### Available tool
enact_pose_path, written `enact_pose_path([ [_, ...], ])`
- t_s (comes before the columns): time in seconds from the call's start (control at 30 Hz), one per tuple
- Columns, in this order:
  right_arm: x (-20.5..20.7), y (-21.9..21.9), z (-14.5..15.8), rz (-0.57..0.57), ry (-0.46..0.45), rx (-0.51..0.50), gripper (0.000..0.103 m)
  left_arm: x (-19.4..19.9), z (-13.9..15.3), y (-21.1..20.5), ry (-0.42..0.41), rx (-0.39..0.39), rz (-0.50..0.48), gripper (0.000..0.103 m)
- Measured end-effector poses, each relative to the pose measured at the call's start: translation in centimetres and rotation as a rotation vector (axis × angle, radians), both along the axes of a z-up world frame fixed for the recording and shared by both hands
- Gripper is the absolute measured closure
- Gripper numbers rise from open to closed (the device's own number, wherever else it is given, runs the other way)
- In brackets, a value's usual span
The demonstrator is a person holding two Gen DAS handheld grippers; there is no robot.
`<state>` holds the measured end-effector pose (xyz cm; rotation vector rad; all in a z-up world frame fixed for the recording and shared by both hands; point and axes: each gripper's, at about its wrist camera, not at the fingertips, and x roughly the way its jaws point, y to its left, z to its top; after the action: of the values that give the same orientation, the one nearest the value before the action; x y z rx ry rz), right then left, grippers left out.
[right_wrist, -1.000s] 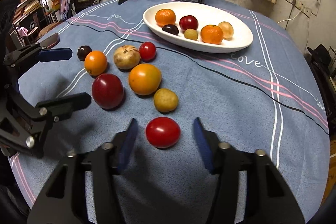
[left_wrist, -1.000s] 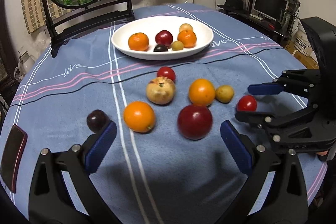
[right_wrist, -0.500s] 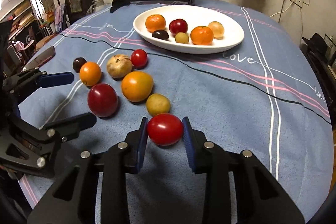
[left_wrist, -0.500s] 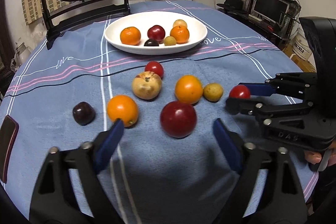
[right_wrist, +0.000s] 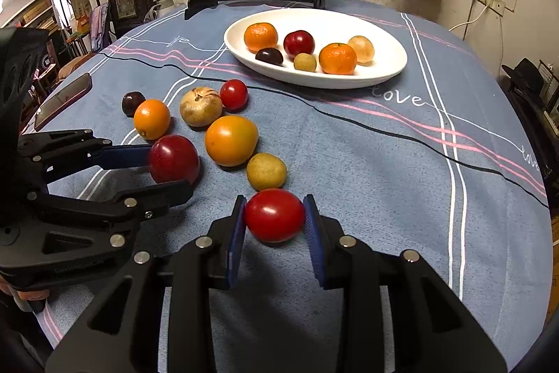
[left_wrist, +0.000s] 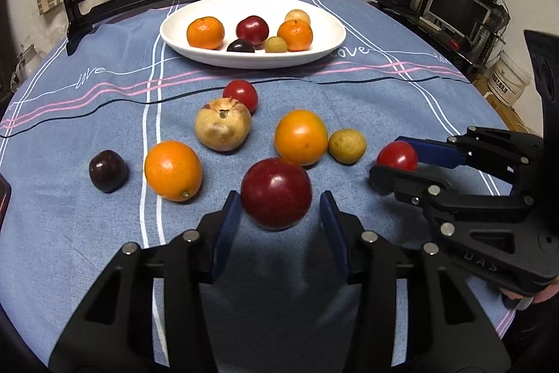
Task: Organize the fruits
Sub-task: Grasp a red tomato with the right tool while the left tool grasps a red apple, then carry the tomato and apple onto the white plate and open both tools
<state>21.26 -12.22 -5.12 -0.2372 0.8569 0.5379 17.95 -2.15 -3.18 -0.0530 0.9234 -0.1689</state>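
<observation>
Right gripper [right_wrist: 274, 219]: we see both blue pads pressed against the sides of the red tomato [right_wrist: 274, 215], pinching it just above or on the cloth; we cannot tell whether it is lifted
Left gripper [left_wrist: 279, 215]: we see it straddling the dark red plum [left_wrist: 276, 193], the left pad close to touching and a narrow gap at the right pad, so the jaws are not closed on it
Nearest fruit: a small yellow-green fruit [right_wrist: 266, 171] lies just beyond the tomato, and a big orange [right_wrist: 231, 140] sits beside the plum, touching or nearly touching both
Farther loose fruit: a smaller orange [left_wrist: 173, 170], a tan pomegranate [left_wrist: 223, 123], a second tomato [left_wrist: 240, 94] touching it from behind, and a dark plum [left_wrist: 108, 171] off to the left
Plate [left_wrist: 325, 49]: we find the white oval dish at the far side, holding two mandarins, a red plum, a dark plum and two pale fruits
Table [right_wrist: 367, 163]: blue cloth with white, pink and black stripes
Left edge: a phone [right_wrist: 63, 100] lies flat on the cloth
</observation>
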Motion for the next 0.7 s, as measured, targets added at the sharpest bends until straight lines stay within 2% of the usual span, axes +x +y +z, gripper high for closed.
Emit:
enact_pose_path([
  [0.13, 0.0, 0.0, 0.1, 0.003, -0.001, 0.002, 0.07, 0.4, -0.3, 0.0, 0.015, -0.004, 0.012, 0.055],
  [0.2, 0.0, 0.0, 0.1, 0.001, -0.001, 0.003, 0.07, 0.7, -0.4, 0.1, 0.023, -0.009, 0.026, 0.06],
  [0.47, 0.0, -0.2, 0.2, -0.011, -0.002, 0.007, 0.07, 0.7, -0.5, 0.6, 0.024, -0.045, 0.033, 0.061],
  [0.7, 0.3, -0.8, 0.6, -0.037, -0.016, 0.047, 0.07, -0.2, 1.1, 1.0, -0.061, -0.078, 0.038, 0.061],
])
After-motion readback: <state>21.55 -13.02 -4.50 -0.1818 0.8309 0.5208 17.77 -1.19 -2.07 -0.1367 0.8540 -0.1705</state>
